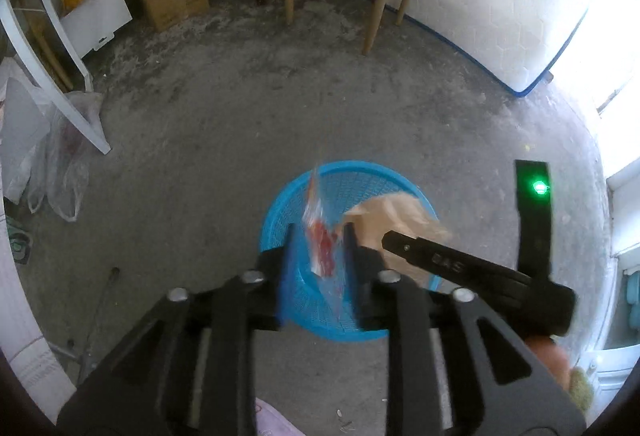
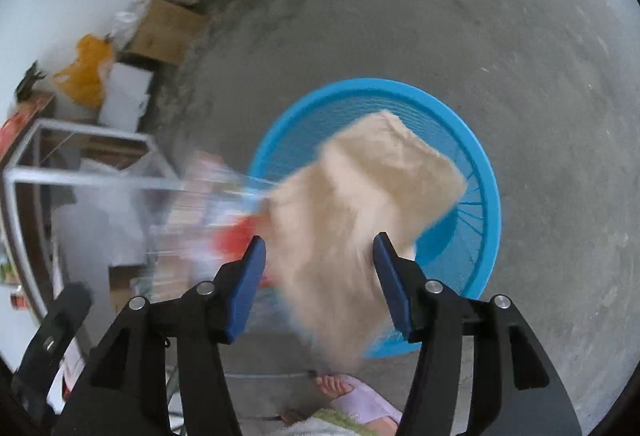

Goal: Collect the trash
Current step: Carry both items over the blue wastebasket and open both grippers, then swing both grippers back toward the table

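Drop step: both claws over round blue mesh plastic basket point(image 2: 486, 172) on the concrete floor point(image 1: 240, 116). Right claw point(image 2: 320, 276) half open, crumpled tan paper bag point(image 2: 360, 196) loose between its jaws, long axis running away over basket. Left claw point(image 1: 318, 256) slightly parted, clear red-printed plastic wrapper point(image 1: 322, 244) between, roughly upright, apparently unpinched. Next: clear jaws, find remaining trash.

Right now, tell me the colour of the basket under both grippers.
Bright blue, with a mesh wall. The basket shows best in the right wrist view.
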`<state>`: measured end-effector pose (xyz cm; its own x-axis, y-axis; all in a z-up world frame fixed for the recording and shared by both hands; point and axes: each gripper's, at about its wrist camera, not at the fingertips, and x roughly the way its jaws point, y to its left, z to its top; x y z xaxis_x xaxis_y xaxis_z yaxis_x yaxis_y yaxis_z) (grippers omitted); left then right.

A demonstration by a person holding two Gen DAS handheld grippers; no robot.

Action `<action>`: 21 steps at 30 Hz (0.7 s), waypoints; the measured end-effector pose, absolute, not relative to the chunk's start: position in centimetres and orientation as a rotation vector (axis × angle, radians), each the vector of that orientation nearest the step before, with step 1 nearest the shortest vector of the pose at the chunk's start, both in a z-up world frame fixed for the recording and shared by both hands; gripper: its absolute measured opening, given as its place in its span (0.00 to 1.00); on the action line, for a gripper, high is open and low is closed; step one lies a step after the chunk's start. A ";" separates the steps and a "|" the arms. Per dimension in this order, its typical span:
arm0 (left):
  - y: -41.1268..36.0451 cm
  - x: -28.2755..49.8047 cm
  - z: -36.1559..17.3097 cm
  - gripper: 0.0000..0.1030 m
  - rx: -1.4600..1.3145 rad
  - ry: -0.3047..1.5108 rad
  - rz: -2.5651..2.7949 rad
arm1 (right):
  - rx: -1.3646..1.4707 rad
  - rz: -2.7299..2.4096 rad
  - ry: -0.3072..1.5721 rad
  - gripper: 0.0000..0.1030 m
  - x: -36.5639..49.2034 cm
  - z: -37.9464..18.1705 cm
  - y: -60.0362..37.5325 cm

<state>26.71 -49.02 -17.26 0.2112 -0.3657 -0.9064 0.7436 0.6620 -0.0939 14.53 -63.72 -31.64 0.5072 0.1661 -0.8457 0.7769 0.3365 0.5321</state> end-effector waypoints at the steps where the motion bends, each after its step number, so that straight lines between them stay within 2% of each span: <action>1: -49.1 26.6 -17.2 0.23 0.405 1.115 -0.803 | 1.211 -0.510 0.984 0.53 14.2 -32.0 -63.8; 7: -48.1 26.2 -14.1 0.23 0.369 1.065 -0.827 | 1.202 -0.522 0.916 0.53 11.2 -30.6 -63.8; 12: -45.0 24.4 -8.3 0.24 0.318 1.000 -0.849 | 1.193 -0.480 0.853 0.53 8.5 -27.0 -63.0; 15: -41.8 22.8 -4.9 0.37 0.301 0.955 -0.819 | 1.167 -0.428 0.827 0.54 6.5 -24.1 -61.4; 16: -40.5 22.0 -3.8 0.41 0.288 0.943 -0.811 | 1.148 -0.409 0.825 0.57 6.0 -23.1 -60.8; 19: -35.5 18.8 -0.4 0.47 0.281 0.911 -0.823 | 1.089 -0.352 0.820 0.65 4.7 -19.7 -58.6; 21: -32.0 17.2 0.8 0.52 0.263 0.897 -0.825 | 1.061 -0.301 0.812 0.67 3.9 -17.3 -56.9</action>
